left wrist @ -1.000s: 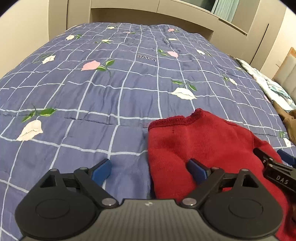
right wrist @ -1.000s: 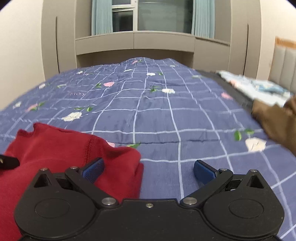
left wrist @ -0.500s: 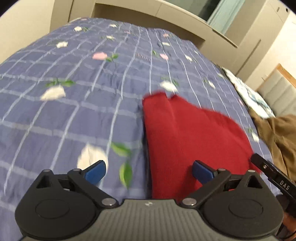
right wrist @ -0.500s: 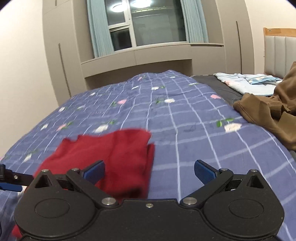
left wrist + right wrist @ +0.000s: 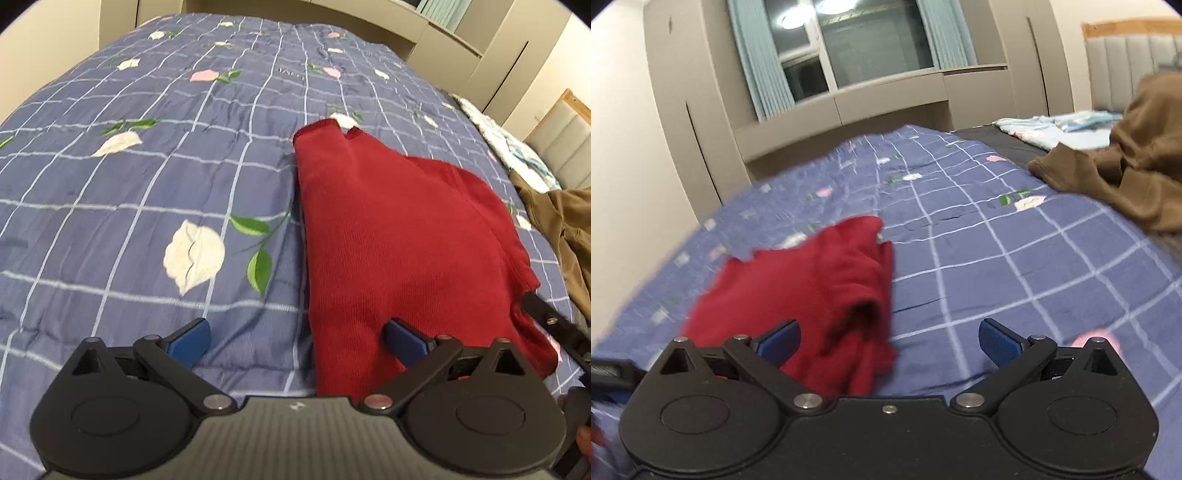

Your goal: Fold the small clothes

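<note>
A red knit garment (image 5: 399, 236) lies folded on the blue checked bedspread (image 5: 147, 177). My left gripper (image 5: 297, 338) hovers open over its near left edge, and its blue pads grip nothing. In the right wrist view the same red garment (image 5: 812, 280) sits at lower left, with its folded edge toward the middle. My right gripper (image 5: 888, 338) is open above the garment's near right corner and holds nothing. The tip of the right gripper shows at the far right of the left wrist view.
A brown garment (image 5: 1126, 166) is heaped at the right side of the bed, also seen as a brown garment (image 5: 565, 229) in the left wrist view. Light blue patterned cloth (image 5: 1060, 125) lies beyond it. Grey cabinets (image 5: 886, 96) and a window stand behind the bed.
Both grippers have drawn back from the red garment and stay open. The garment now lies folded and farther from both cameras. The right wrist view has tilted.
</note>
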Motion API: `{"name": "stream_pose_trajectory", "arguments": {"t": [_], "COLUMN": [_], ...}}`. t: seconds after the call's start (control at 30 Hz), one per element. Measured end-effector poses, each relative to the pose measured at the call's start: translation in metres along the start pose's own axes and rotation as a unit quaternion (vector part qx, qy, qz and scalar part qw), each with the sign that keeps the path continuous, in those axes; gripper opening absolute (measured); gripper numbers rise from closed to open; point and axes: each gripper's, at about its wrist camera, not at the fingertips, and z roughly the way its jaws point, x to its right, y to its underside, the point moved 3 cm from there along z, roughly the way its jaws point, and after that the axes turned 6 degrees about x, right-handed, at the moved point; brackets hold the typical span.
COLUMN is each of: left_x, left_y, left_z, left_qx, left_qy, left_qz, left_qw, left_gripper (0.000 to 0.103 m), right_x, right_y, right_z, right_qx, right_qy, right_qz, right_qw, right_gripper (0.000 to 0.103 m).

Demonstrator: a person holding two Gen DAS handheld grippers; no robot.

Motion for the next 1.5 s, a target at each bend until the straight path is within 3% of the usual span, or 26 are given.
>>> {"name": "stream_pose_trajectory", "arguments": {"t": [0.13,0.57,1.2,1.4,1.5], "left_x": [-0.001,0.003,0.003,-0.001,0.0], "left_y": [0.009,0.014,0.013,0.0,-0.015], "left_z": [0.0,0.0,0.0,-0.003,-0.004], "left_qx": [0.006,0.015,0.013,0.0,0.02], "left_qy": [-0.002,-0.01,-0.011,0.002,0.014], "left_qz": [0.001,0.022,0.025,0.006,0.002], "left_qw": [1.0,0.9996,0.9995,1.0,0.9997], "left_gripper": [0.102,0.103,0.103,0.103,0.103], "right_x": [-0.002,-0.008,-0.007,-0.008,-0.013], "right_y": [0.032,0.039,0.035,0.012,-0.002], "right_z": [0.004,0.003,0.004,-0.001,0.013], "right_qx": [-0.043,-0.032,-0.034,-0.002,0.001], "right_qy": [0.006,0.014,0.011,-0.021,-0.035], "right_qz": [-0.005,-0.021,-0.015,0.034,0.033], "right_qw": [0.999,0.999,0.999,0.999,0.999], "right_gripper": [0.102,0.103,0.103,0.103,0.103]}}
